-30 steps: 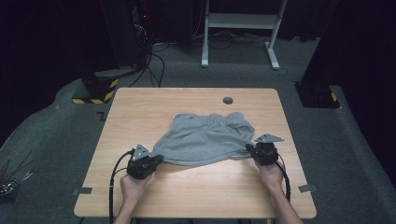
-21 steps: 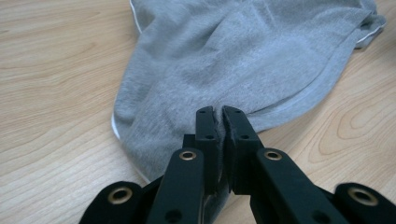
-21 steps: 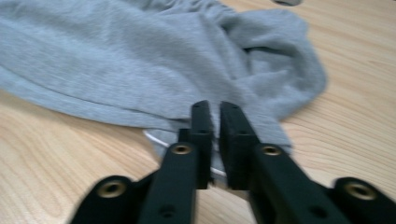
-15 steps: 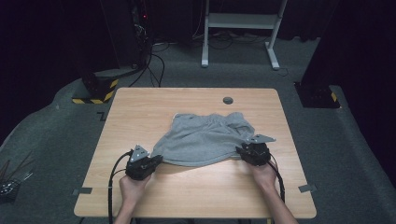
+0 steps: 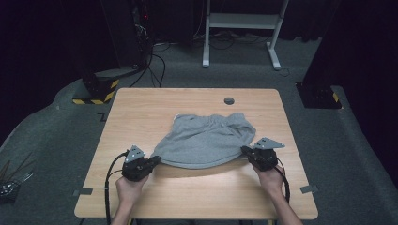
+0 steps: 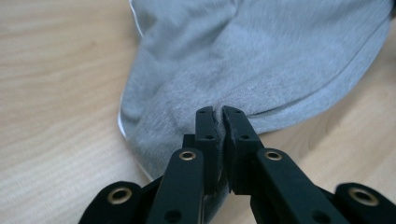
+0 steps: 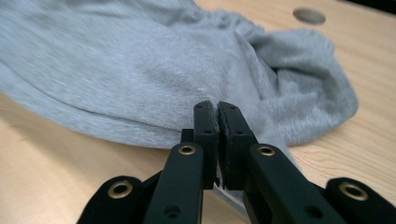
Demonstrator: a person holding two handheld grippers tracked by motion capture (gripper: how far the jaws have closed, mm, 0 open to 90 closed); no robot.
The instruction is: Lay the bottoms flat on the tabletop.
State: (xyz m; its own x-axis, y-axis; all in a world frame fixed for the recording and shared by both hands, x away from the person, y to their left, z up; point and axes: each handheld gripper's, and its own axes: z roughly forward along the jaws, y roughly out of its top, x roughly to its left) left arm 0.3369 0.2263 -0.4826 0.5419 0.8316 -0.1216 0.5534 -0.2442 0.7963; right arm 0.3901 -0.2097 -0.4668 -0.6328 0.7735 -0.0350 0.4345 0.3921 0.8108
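Pinching the near hem of the grey shorts point(image 5: 206, 140), the left gripper point(image 5: 154, 161) and the right gripper point(image 5: 245, 151), whose jaws have just been closing, are both clenched on the cloth. The shorts are lying in the middle of the table point(image 5: 141, 112), with the hem lifting toward the near edge.

Place: dim lab or recording studio
Evidence: equipment rack point(image 5: 126, 33) with cables far left, hazard-striped stand bases point(image 5: 96, 89), grey carpet point(image 5: 356, 154)

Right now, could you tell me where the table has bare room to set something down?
The table is bare along its far edge either side of the round hole, down its left side, and along the near strip between the hands. The middle is crowded: the grey garment stretches between the left gripper and the right gripper.
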